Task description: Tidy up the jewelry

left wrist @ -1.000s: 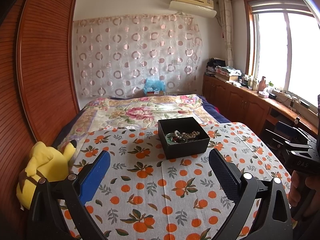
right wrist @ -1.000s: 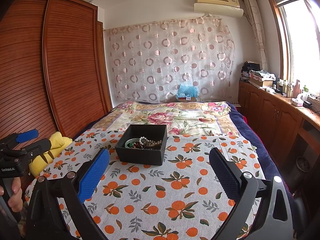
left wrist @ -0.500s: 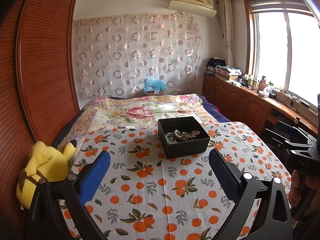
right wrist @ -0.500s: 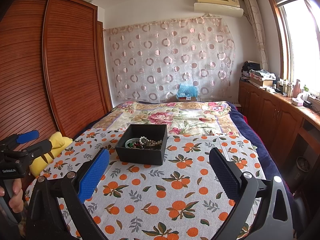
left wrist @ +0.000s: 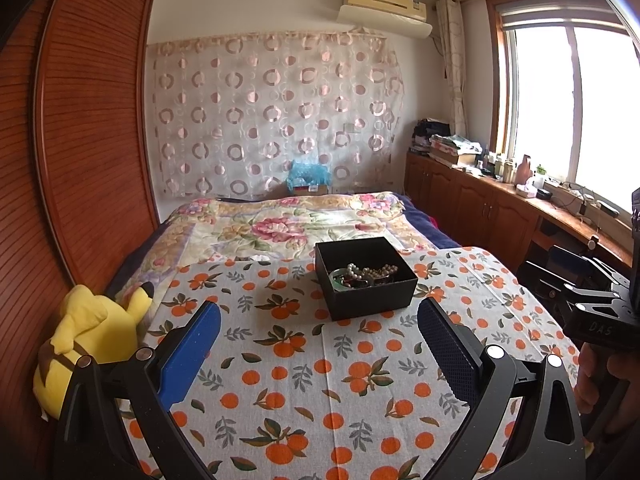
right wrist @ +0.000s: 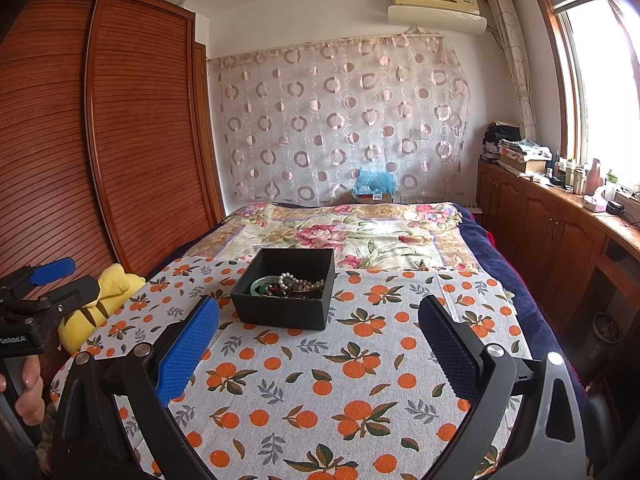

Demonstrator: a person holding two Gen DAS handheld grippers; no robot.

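1. Nothing had moved since the earlier frames; both claws and the box kept their positions.
2. Left claw (left wrist: 320, 344) stood with jaws wide apart, empty, above the bed's near edge, aimed at the box.
3. Right claw (right wrist: 320, 340) matched it: jaws apart, holding nothing.
4. Black box (left wrist: 365, 278) sat open-topped on the orange-print cloth (left wrist: 340, 380) mid-bed, presumably for reach from both sides.
5. Jewelry (right wrist: 290, 284), beads and a green bangle, lay tangled inside the box; none showed on the cloth.

Matt black box (left wrist: 366, 278), printed cloth (left wrist: 304, 364)
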